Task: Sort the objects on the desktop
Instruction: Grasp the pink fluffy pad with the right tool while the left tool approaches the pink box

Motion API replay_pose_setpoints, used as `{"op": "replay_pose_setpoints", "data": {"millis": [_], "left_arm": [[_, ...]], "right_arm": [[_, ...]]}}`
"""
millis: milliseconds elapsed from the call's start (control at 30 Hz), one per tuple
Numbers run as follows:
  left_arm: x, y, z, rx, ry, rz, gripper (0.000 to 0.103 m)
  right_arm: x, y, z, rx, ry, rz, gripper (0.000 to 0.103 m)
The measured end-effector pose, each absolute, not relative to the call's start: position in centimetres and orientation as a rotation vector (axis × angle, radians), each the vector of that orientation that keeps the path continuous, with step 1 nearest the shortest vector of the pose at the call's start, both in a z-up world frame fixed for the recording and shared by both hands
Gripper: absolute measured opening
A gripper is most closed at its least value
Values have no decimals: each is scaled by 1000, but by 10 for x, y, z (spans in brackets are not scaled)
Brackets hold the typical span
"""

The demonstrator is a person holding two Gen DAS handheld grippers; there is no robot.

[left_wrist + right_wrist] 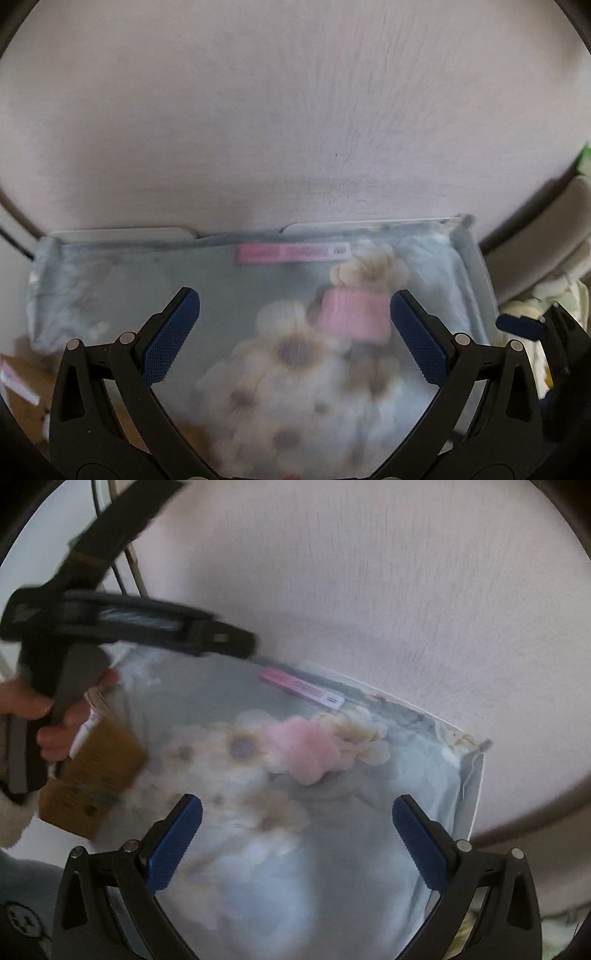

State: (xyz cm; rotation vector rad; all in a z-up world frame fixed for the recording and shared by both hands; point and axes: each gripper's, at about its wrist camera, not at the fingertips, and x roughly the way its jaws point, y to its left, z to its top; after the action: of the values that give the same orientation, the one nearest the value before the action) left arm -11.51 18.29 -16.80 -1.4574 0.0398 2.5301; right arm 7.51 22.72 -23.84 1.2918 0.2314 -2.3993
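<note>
Over the cloth-lined tray (474,266) we hold both grippers, left (295,332) and right (297,840), jaws apart and empty, above a pink pompom (301,747) lying mid-tray, which looks light, soft, squashy, best pinched across its middle.

Motion blurs the flowered cloth (295,350); the pink label (291,254) is unreadable. The brown box (96,771) sits half hidden behind the left claw (236,642).
</note>
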Motion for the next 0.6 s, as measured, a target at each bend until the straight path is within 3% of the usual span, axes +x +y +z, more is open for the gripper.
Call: {"op": "replay_pose_setpoints", "data": {"millis": [267, 600], "left_arm": [[-160, 216, -235, -1511, 68, 2545, 103], [-183, 233, -262, -1544, 82, 2557, 103]], "right_arm": [[42, 230, -289, 1223, 281, -2324, 103], [22, 224, -314, 1167, 313, -2262, 103]]}}
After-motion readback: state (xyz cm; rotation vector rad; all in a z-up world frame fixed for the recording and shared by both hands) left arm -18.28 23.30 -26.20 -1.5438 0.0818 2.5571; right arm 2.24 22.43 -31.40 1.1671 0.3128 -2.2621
